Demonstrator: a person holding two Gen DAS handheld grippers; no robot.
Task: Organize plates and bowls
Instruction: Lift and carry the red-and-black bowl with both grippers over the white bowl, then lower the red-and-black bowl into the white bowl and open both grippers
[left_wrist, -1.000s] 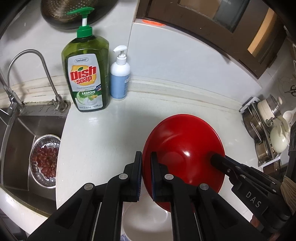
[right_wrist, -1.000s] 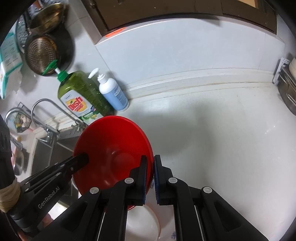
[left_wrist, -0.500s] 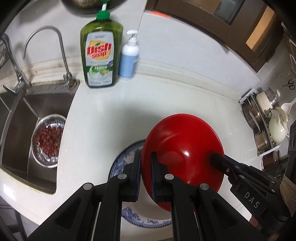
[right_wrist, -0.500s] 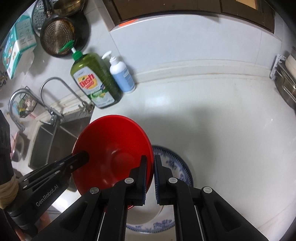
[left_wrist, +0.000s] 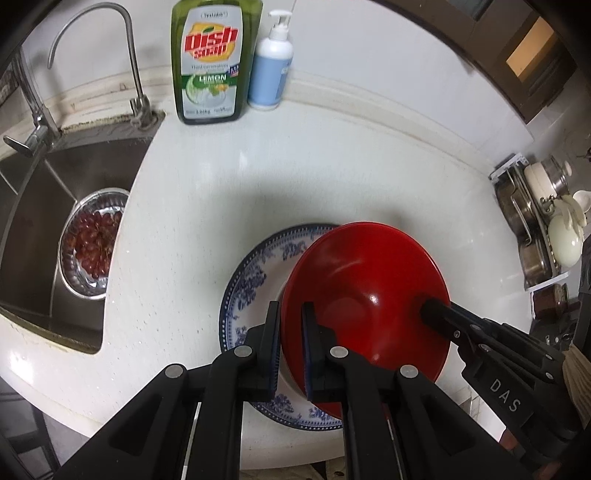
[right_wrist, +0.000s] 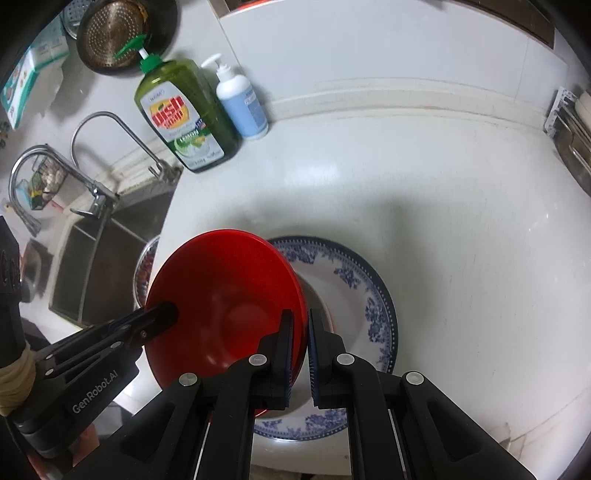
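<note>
Red glossy plastic bowl (left_wrist: 365, 291) hangs above a round white plate with a blue floral border (left_wrist: 251, 280), pinched on two opposite sides of its rim. The left gripper (left_wrist: 291, 343) has its two black fingers closed on the near left edge of the bowl, one pad inside the rim and one outside. The right gripper (right_wrist: 301, 350) clamps the opposite edge in the same way; in the left wrist view its black arm reaches in from the right.

From the right wrist view the bowl (right_wrist: 225, 306) covers the left part of the plate (right_wrist: 373, 314), and whether it touches the plate cannot be told. The plate lies on a white stone countertop (right_wrist: 461, 221), near its front edge.

At the back of the counter stand a green dish soap bottle (left_wrist: 210, 62) and, just beside it, a small white and blue pump bottle (left_wrist: 269, 70). To the left is a steel sink (left_wrist: 33, 221) holding a metal bowl of red fruit (left_wrist: 92, 247), with a curved steel tap (left_wrist: 92, 48) behind it.
</note>
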